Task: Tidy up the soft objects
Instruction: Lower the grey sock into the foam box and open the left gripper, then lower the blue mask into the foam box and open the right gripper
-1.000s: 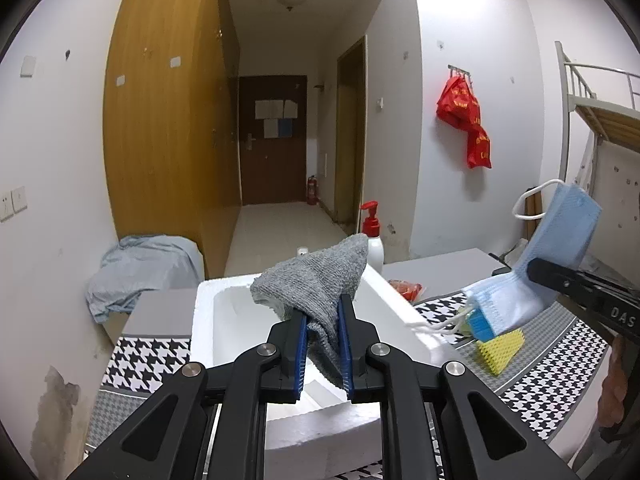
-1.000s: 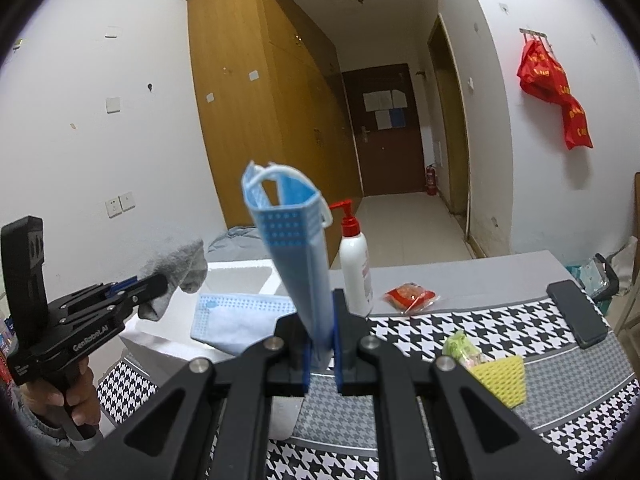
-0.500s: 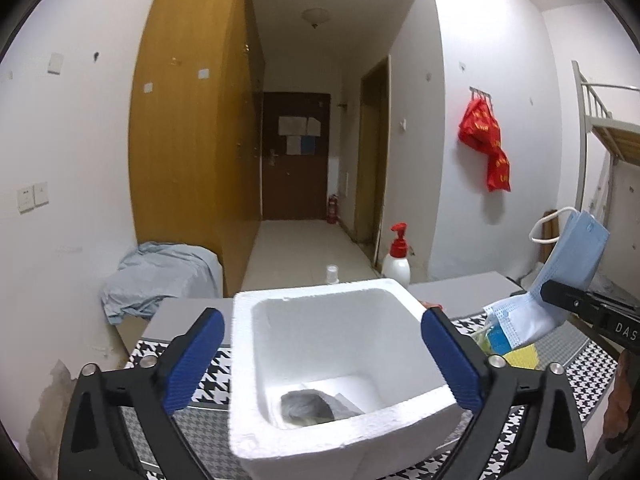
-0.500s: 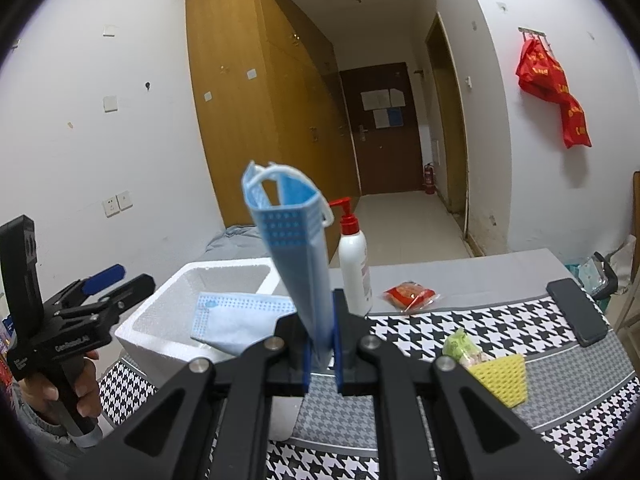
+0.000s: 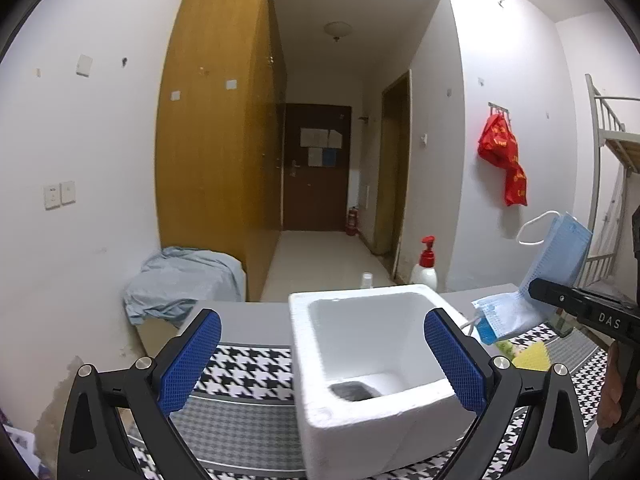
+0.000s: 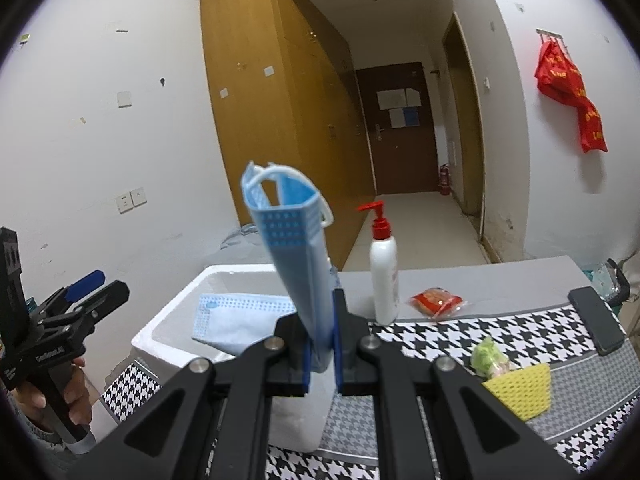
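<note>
Box (image 5: pixel 360 420): white foam, grainy, matt.
Mask (image 6: pixel 296 264): blue nonwoven cloth, dimpled.
Bottle (image 6: pixel 383 276): glossy plastic.
Mat (image 6: pixel 460 336): woven cloth being seen, houndstooth.
Wardrobe (image 5: pixel 216 140): smooth wood.

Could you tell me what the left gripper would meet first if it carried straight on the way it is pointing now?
Most likely the white foam box, directly ahead between the left gripper's open jaws, with a grey cloth inside. Exact contact depth is unclear.
</note>
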